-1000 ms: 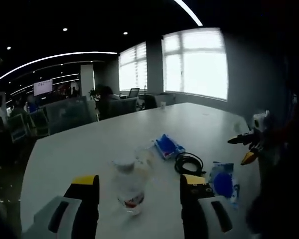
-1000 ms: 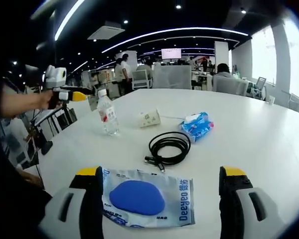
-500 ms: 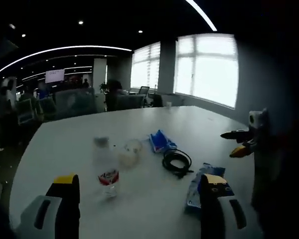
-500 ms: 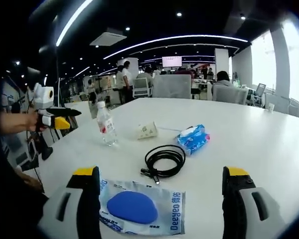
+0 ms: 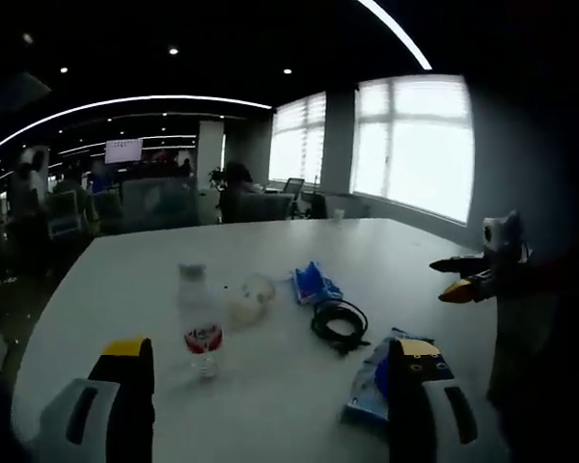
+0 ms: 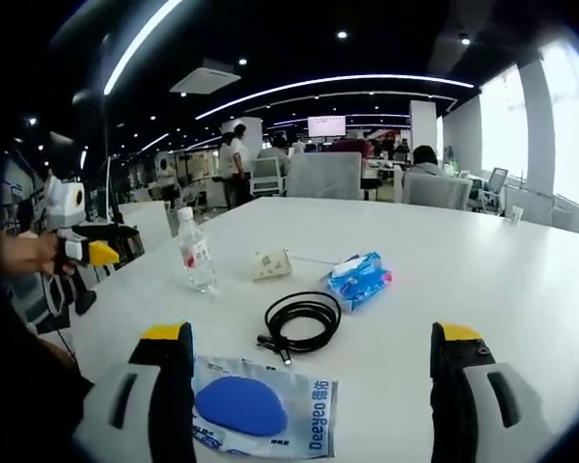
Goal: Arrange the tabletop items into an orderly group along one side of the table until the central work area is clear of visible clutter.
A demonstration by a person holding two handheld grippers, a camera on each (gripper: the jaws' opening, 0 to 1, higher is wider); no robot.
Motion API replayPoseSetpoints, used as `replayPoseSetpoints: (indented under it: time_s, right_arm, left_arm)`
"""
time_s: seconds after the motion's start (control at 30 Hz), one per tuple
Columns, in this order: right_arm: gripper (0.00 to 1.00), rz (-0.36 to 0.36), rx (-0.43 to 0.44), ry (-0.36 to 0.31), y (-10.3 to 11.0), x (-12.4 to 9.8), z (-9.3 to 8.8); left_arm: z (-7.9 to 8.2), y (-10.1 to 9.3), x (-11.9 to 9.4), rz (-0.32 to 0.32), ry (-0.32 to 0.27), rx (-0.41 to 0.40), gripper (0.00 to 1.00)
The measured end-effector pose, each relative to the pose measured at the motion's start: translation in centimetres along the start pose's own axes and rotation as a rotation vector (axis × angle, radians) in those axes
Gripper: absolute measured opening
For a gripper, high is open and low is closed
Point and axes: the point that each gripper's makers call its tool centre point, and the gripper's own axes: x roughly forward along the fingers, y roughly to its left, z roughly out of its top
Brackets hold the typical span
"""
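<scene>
The white surface (image 6: 482, 289) spreads across the middle of both views, largest of all, with office chairs and windows behind it.

In the right gripper view, the right gripper (image 6: 314, 381) rises from the bottom edge with its yellow-tipped jaws spread wide and nothing between them. The left gripper (image 5: 270, 386) does the same in the left gripper view, jaws wide apart and empty. Each also shows in the other's picture: the left gripper at the left edge of the right gripper view, held in a hand (image 6: 24, 253), and the right gripper at the right edge of the left gripper view; from there I cannot tell how those jaws stand.

The wet-wipe pack (image 6: 262, 417), white with a blue oval, lies flat at bottom centre of the right gripper view, just ahead of the right gripper. Above it in the frame lies the coiled black cable (image 6: 299, 321). To the upper right of the cable sits the blue tissue pack (image 6: 359, 280). Left of centre stands the water bottle (image 6: 196, 253), upright, red label. Between bottle and tissue pack, the paper cup (image 6: 270, 263) lies on its side.
</scene>
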Motion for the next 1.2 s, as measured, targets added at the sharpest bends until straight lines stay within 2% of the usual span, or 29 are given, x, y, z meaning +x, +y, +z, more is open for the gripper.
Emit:
replayPoseSetpoints:
  time_s: [0.2, 0.33, 0.57, 0.9, 1.0, 1.2]
  right_arm:
    - [1.0, -0.006, 0.008, -0.005, -0.4, -0.1, 0.5]
    - [1.0, -0.003, 0.011, -0.006, -0.5, 0.1, 0.8]
    - [1.0, 0.024, -0.012, -0.011, 0.0, 0.9, 2.2]
    - [0.99, 0.08, -0.06, -0.011, 1.3, 3.2, 4.1]
    - [0.95, 0.111, -0.071, -0.015, 1.8, 4.0, 4.7]
    - [0.92, 0.155, -0.1, -0.015, 2.2, 5.8, 5.7]
  left_arm:
    - [-0.2, -0.5, -0.3, -0.02, 0.01, 0.011, 1.0]
    - [-0.4, -1.2, -0.4, -0.06, 0.023, 0.018, 1.0]
    - [-0.5, -1.7, -0.7, -0.073, 0.035, 0.017, 1.0]
    - [0.3, -1.8, -0.9, -0.067, 0.027, 0.024, 1.0]
    - [0.2, -1.8, -0.9, -0.07, 0.033, 0.027, 1.0]
    - [0.1, -1.0, -0.8, -0.061, 0.029, 0.032, 1.0]
